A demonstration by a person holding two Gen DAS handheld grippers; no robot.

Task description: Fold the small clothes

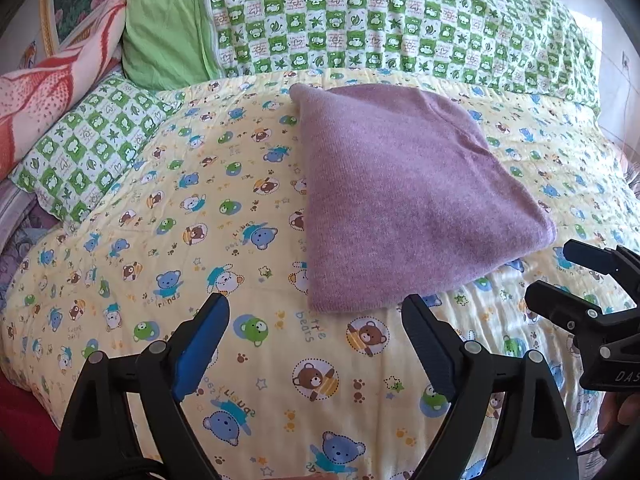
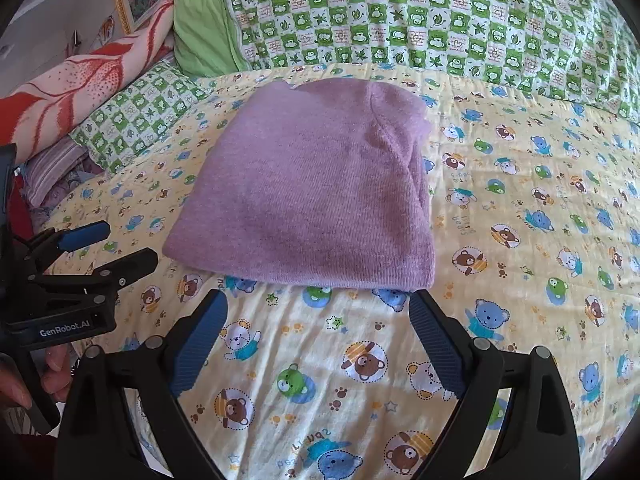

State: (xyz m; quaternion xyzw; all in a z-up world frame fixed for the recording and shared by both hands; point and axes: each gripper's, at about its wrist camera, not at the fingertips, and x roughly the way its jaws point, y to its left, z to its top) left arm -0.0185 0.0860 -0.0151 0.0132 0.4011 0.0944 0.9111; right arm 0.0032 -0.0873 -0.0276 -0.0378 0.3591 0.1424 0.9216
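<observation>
Bed (image 1: 312,380) covered by a yellow quilt printed with cartoon bears. At the far end, a green-and-white checked cover (image 1: 400,20) with a plain green pillow (image 1: 168,28) at its left; a smaller checked pillow (image 1: 92,148) and a red-and-pink patterned blanket (image 1: 52,92) lie along the left side.

The purple knit garment (image 1: 400,200) lies folded flat on the quilt, roughly mid-bed, a compact shape with its near edge toward both cameras.

Left gripper (image 1: 316,312): jaws spread wide, nothing between them but quilt. In the left wrist view the garment's near corner sits just beyond the fingertips, closer to the right-hand finger (image 1: 424,344) than to the blue-padded left one; no contact visible. The garment lies ahead and slightly to the right of this gripper.

Right gripper (image 2: 318,308): jaws also spread wide and empty. In the right wrist view the garment (image 2: 312,192) lies directly ahead, its near hem running just past both fingertips; the right-hand fingertip is very near the hem's right corner, whether touching cannot be told.

Each gripper shows at the edge of the other's view: the right one (image 1: 592,300) beside the garment's right corner, the left one (image 2: 80,256) near its left corner, held by a hand (image 2: 24,376). Both sit on the near side of the garment, apart from it.
</observation>
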